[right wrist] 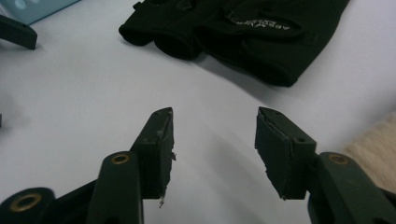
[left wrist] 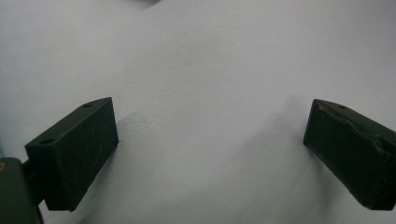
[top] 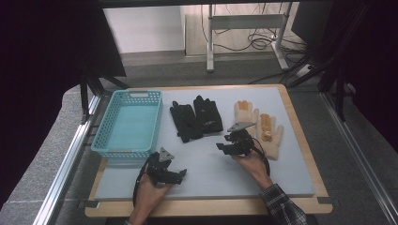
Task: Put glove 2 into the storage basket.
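While I hover mid-frame | right gripper (top: 224, 147) parted, empty, near black gloves (right wrist: 243, 32) | left gripper (left wrist: 210, 149) spread wide, lower left, nothing held.

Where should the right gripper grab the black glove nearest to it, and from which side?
Take the nearer black glove at its cuff, the end facing the person, probably coming in low from the near side. It lies flat, fingers pointing away, and the rounded cuff edge is the thickest part facing the open right gripper.

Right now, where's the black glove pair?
In the high view the black glove pair lies mid-table on the grey mat, between the blue basket on its left and the cream gloves on its right.
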`<state>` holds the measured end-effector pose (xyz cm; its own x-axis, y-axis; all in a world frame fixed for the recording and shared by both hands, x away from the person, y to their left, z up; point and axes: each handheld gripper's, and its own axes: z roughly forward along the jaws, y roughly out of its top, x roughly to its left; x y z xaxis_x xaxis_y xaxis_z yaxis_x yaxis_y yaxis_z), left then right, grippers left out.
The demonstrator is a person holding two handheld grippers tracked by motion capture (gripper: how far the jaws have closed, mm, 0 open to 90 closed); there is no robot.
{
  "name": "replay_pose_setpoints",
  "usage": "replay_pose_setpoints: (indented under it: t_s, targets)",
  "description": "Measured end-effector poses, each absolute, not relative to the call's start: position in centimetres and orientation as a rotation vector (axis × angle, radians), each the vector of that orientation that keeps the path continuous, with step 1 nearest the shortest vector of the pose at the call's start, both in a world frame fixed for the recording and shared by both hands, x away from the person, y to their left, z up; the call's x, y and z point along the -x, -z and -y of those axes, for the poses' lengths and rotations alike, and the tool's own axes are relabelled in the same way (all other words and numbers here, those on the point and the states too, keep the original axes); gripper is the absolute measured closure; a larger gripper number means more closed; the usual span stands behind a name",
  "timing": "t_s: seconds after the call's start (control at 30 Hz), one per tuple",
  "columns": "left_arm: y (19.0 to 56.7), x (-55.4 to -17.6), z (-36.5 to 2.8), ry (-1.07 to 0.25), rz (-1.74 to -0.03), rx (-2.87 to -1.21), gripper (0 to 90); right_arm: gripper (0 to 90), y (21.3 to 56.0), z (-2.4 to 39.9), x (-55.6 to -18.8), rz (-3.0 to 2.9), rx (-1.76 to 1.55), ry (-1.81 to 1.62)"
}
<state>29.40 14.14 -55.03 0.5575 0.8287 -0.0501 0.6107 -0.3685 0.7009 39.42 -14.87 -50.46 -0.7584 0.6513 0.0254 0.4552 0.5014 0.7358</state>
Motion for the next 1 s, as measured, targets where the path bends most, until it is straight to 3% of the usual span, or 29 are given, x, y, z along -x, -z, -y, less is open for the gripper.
replay_pose_setpoints:
  t_s: [0.63, 0.77, 1.0]
  targets:
    - [55.0, -29.4, -14.2, -0.409, -1.147, -2.115, 3.2, 64.4, 49.7, 10.3, -43.2, -2.512, -0.899, -1.139]
    - [55.0, -29.4, -14.2, -0.409, -1.146, -2.115, 3.2, 64.4, 49.5, 8.9, -44.0, -2.517, -0.871, -1.137]
    - [55.0, -29.4, -14.2, -0.408, -1.146, -2.116, 3.2, 53.9, 49.7, 6.0, -46.3, -2.505, -0.863, -1.135]
